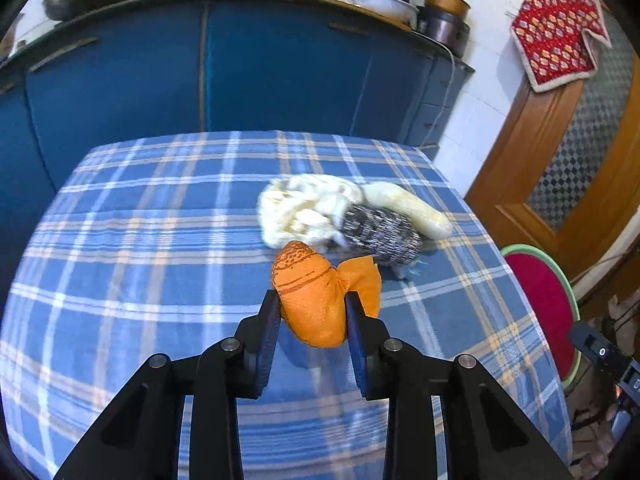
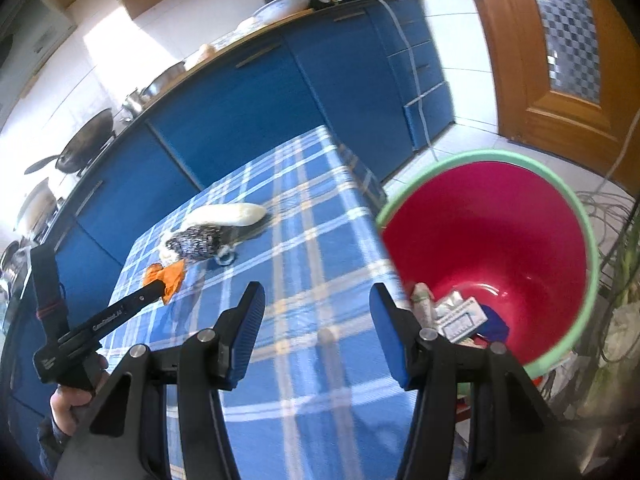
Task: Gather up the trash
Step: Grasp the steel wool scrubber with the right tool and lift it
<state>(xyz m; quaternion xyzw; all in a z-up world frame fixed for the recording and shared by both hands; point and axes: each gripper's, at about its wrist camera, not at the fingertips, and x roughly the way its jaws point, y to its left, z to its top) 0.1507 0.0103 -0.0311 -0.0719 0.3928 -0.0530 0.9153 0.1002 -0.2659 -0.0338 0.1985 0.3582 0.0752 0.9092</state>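
One orange cloth pouch [image 1: 312,304], knotted at one end, is pinched between the jaws of the left gripper [image 1: 312,312]; both blue pads press its sides and it hangs clear of the counter [image 1: 140,240], which is covered by a blue plaid cloth. In the right wrist view the same pouch [image 2: 170,274] shows at the tip of the left gripper [image 2: 160,286], above the left part of the counter [image 2: 304,240], with a hand [image 2: 70,406] on the tool's handle at the lower left.

Just beyond the pouch, three more items lie bunched together on the counter: a crumpled whitish wad [image 1: 304,208], a black-and-white speckled bundle [image 1: 380,236] touching its right side, and a pale elongated piece [image 1: 412,208] on the far side of the bundle.

The right gripper [image 2: 318,332] has its jaws spread with nothing between them; it hangs over the near right edge of the counter. To its right, beside the counter, stands a red bin with a green rim [image 2: 496,240]. Inside, at the bottom, lie a blister pack [image 2: 460,318], a rolled paper piece [image 2: 422,304] and a dark blue scrap [image 2: 494,324].

Blue cabinets [image 1: 280,68] run along the far wall, with pans and pots on top. A wooden door [image 2: 560,52] stands at the far right.
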